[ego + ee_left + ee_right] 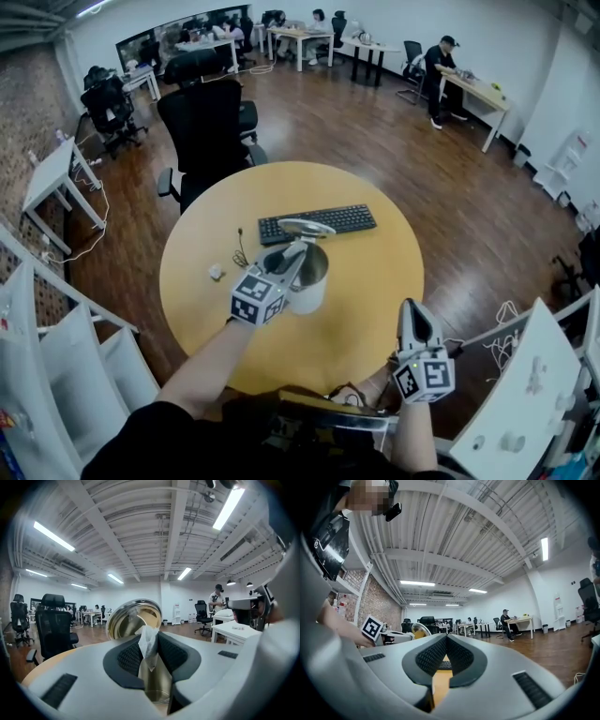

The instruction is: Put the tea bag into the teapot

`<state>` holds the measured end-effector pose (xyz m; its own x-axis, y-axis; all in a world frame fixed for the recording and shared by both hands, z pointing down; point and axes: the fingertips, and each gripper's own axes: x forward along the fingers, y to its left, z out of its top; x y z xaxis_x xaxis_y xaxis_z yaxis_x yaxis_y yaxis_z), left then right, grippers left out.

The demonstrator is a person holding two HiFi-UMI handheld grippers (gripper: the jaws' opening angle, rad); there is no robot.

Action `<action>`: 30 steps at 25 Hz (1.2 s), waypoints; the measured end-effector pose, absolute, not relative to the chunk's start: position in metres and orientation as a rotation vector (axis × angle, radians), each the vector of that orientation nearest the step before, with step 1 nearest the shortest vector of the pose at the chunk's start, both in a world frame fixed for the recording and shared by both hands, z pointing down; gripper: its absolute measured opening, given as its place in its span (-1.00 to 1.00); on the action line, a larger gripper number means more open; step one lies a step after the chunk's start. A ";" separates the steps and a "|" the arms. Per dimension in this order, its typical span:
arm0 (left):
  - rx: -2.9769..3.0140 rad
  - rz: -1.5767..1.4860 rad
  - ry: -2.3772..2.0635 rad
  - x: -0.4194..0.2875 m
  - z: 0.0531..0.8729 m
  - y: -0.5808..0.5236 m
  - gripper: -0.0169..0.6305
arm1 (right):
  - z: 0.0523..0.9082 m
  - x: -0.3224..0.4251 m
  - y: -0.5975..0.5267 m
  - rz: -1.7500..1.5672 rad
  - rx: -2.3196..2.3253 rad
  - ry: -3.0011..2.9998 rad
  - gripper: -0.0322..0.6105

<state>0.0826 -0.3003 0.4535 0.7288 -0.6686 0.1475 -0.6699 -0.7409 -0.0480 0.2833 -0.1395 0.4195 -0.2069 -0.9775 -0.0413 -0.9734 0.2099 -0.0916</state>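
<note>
Round yellow table, left gripper pinching tea bag at half-hidden teapot; right gripper pressed together, empty.

A: The left gripper?
B: Reached forward on a bare forearm, jaws pinching a tea bag.
A: And the right gripper?
B: Held low, close to the body, jaws together with nothing between them

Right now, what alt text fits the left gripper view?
Jaws of the left gripper pinch a white paper tea bag over the open round steel teapot, its shiny lid tipped up behind. Office desks and chairs lie beyond.
</note>
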 end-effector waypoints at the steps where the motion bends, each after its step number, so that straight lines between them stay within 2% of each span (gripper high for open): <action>1: 2.903 0.249 -1.136 0.081 0.455 -0.302 -0.71 | 0.419 0.282 -0.140 -0.071 -1.915 2.376 -0.87; 3: 2.881 0.268 -1.144 0.077 0.459 -0.307 -0.71 | 0.419 0.277 -0.143 -0.069 -1.901 2.393 -0.87; 8: 2.838 0.356 -1.112 0.072 0.468 -0.316 -0.25 | 0.408 0.269 -0.153 -0.042 -1.892 2.420 -0.87; 14: 2.842 0.309 -1.163 0.059 0.460 -0.310 -0.23 | 0.410 0.260 -0.156 -0.041 -1.848 2.451 -0.87; 19: 2.826 0.075 -1.240 0.025 0.432 -0.295 -0.24 | 0.417 0.248 -0.160 -0.061 -1.821 2.481 -0.87; 25: 2.785 -0.085 -1.354 -0.027 0.408 -0.265 -0.53 | 0.421 0.230 -0.168 -0.081 -1.776 2.552 -0.87; 27: 2.760 -0.127 -1.374 -0.043 0.407 -0.253 -0.82 | 0.425 0.227 -0.168 -0.095 -1.760 2.566 -0.87; 30: 2.733 -0.171 -1.402 -0.066 0.408 -0.231 -0.94 | 0.435 0.227 -0.167 -0.133 -1.738 2.567 -0.87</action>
<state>-0.0658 -0.2307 0.4081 0.5791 -0.8123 -0.0688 -0.8051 -0.5831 0.1087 0.2273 -0.1672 0.4351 -0.3719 -0.9281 0.0161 -0.9248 0.3690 -0.0923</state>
